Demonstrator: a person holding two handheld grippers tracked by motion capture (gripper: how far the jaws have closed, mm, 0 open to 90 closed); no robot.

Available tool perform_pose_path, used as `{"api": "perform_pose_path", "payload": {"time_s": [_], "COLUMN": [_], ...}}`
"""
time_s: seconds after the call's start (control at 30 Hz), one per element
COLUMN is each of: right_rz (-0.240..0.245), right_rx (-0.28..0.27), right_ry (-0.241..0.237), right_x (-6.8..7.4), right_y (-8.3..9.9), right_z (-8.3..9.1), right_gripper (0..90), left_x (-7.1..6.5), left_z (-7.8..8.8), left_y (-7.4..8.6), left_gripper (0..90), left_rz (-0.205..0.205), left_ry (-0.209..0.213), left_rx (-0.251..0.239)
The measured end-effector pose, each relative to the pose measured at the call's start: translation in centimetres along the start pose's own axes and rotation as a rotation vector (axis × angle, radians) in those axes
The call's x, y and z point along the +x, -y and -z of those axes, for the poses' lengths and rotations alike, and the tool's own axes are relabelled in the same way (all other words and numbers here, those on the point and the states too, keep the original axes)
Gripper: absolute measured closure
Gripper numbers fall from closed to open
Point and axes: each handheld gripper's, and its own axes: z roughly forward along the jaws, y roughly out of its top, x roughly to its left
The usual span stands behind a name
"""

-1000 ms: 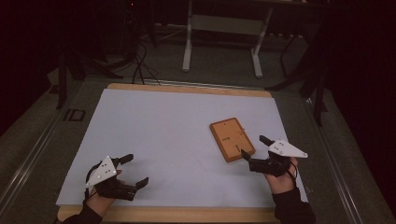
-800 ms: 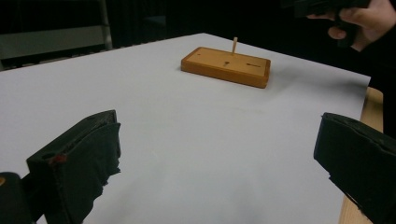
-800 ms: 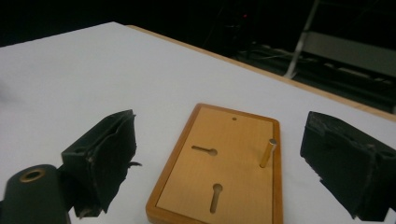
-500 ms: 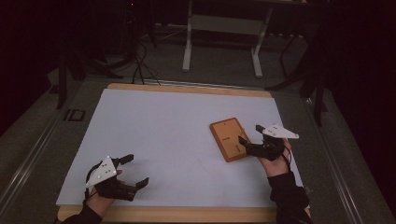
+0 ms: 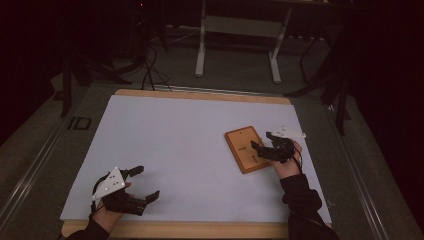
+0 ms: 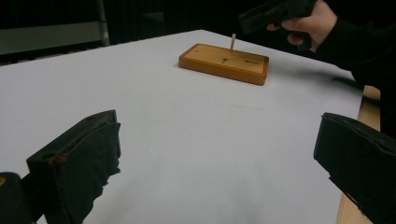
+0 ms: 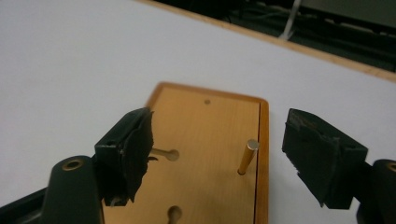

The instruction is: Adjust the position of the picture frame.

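A dim room, white-covered worktop (image 5: 190, 150). The right hand-held gripper (image 5: 263, 143) has been brought over the wooden board (image 5: 241, 142), its open jaws just narrowed around the upright peg (image 7: 247, 156), ungripped; a grasp seems imminent. The left hand-held gripper (image 5: 142, 182) is kept open, idle.

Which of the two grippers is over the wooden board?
The right gripper, jaws apart around the upright peg; the left gripper rests far away.
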Motion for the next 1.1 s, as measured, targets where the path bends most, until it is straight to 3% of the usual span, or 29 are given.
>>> {"api": "perform_pose_path", "payload": {"time_s": [0.23,0.4,0.7,0.9,1.1], "right_rz": [-0.046,-0.049,-0.091,-0.078,-0.103], "right_rx": [0.049,0.085,0.071,0.075,0.057], "right_ry": [0.026,0.024,-0.003,-0.011,0.002], "right_x": [-1.3,-1.8,-2.3,-2.0,-2.1], "right_y": [1.2,1.8,2.4,2.6,2.9], "right_z": [-2.1,-3.1,-3.5,-3.7,-3.6], "right_gripper": [35.6,43.5,63.9,72.6,79.4], "left_x": [0.1,0.2,0.2,0.2,0.2], "left_z": [0.0,0.0,-0.1,-0.1,-0.1], "left_y": [0.1,0.1,0.2,0.2,0.2], "left_gripper": [0.8,0.8,0.8,0.8,0.8], "left_rz": [0.001,0.002,0.001,0.002,0.002], "left_ry": [-0.004,-0.006,-0.003,-0.004,-0.002], "left_rx": [0.008,0.011,0.016,0.018,0.025]}}
